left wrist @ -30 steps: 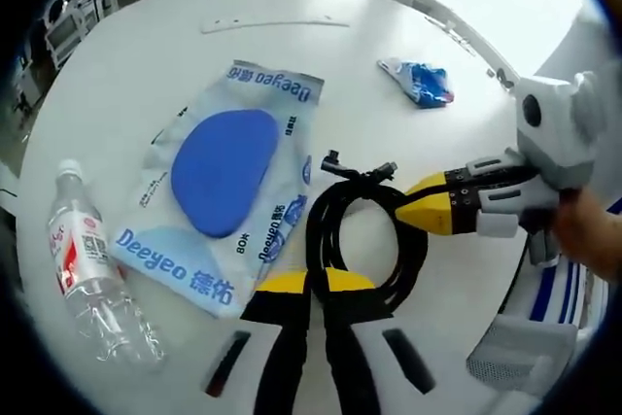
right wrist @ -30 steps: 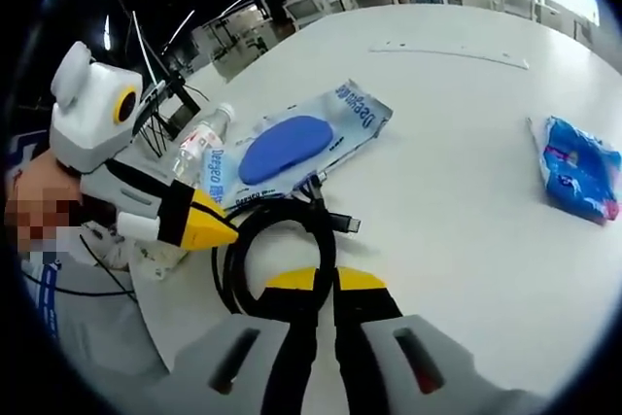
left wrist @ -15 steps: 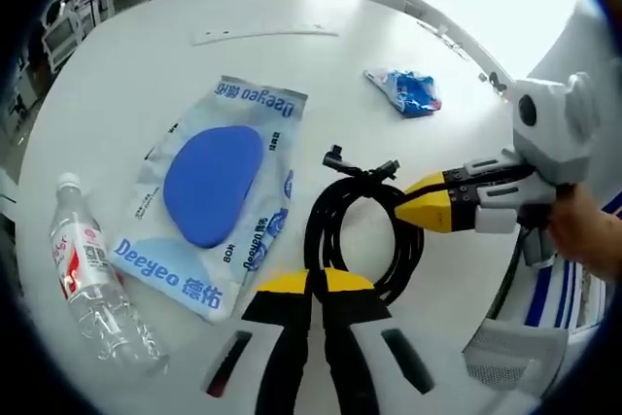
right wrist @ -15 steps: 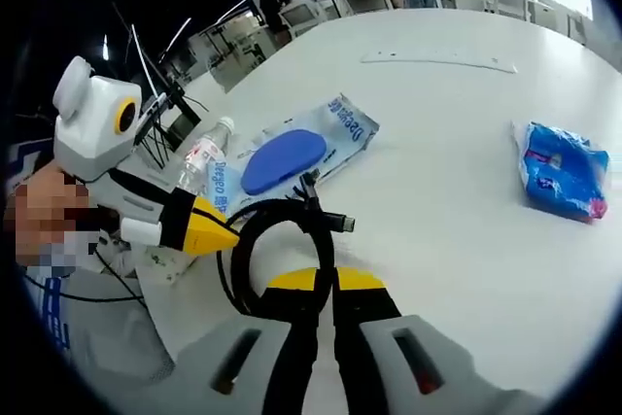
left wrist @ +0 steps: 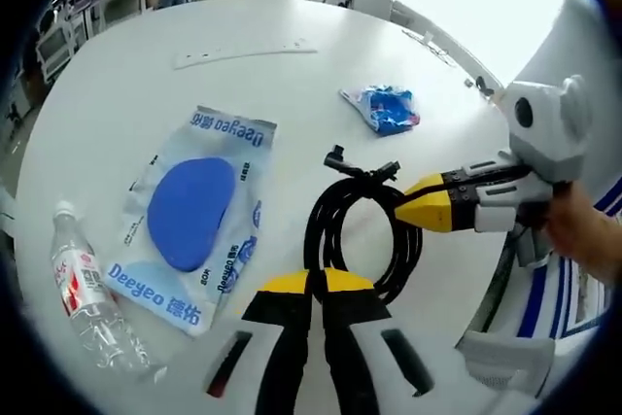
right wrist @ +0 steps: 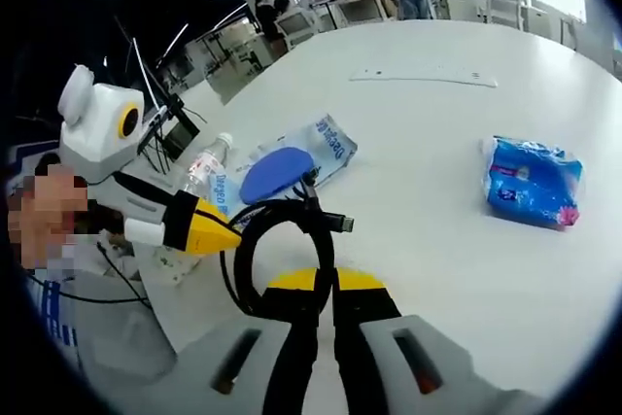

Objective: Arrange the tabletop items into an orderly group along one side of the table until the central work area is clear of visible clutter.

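Observation:
A black coiled cable [left wrist: 318,228] is held between both grippers over the white round table [left wrist: 117,104]. My left gripper [left wrist: 316,282] is shut on the coil's near edge. My right gripper [left wrist: 416,204] comes in from the right, shut on the coil's far side. In the right gripper view the right gripper [right wrist: 326,282] grips the cable [right wrist: 282,208], and the left gripper [right wrist: 225,233] pinches it from the left. A pale pouch with a blue pad [left wrist: 190,216] and a clear water bottle [left wrist: 87,298] lie to the left. A blue tissue packet [left wrist: 382,109] lies beyond the coil.
A thin white strip [left wrist: 243,51] lies at the table's far side. The pouch [right wrist: 287,157], bottle [right wrist: 202,174], tissue packet [right wrist: 530,182] and strip [right wrist: 423,75] sit spread over the table [right wrist: 437,250]. A person's hand [left wrist: 583,240] holds the right gripper. Desks and chairs stand beyond the table.
Both grippers stay shut on the cable. Both views have pulled back and up, so the pouch, bottle and tissue packet look smaller and farther away.

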The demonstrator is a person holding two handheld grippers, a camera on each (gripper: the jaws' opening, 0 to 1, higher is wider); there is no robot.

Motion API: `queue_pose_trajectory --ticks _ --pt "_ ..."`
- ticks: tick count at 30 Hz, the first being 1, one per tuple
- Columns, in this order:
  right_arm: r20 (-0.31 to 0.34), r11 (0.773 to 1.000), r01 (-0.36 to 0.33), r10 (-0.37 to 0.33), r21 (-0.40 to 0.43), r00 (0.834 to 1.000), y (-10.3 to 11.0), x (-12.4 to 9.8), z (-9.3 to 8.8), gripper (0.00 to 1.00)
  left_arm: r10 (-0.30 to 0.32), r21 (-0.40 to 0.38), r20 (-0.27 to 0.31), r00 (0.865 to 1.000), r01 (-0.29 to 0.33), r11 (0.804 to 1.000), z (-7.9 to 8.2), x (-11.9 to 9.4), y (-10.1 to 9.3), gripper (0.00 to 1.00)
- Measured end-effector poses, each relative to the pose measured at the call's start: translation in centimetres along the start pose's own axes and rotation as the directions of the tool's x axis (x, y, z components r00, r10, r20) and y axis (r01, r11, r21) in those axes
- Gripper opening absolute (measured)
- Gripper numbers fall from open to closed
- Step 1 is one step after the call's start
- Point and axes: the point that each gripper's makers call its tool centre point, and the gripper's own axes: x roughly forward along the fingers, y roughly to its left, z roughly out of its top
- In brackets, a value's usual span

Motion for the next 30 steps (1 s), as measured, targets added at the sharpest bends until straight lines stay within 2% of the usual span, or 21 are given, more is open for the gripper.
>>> queue_pose_trajectory --ticks 18,30 --pt "0.046 0.996 0.069 -0.071 0.05 0.996 -3.6 -3.7 0.6 0.01 -0.061 0.063 0.02 0.998 0.059 0.996 3.3 1.4 -4.1 0.0" --pt "0.061 0.99 0.108 -0.113 0.089 0.992 -6.0 -5.4 0.5 0.01 -0.092 0.096 0.008 0.996 0.091 0.991 4.5 2.7 -6.4 0.0"
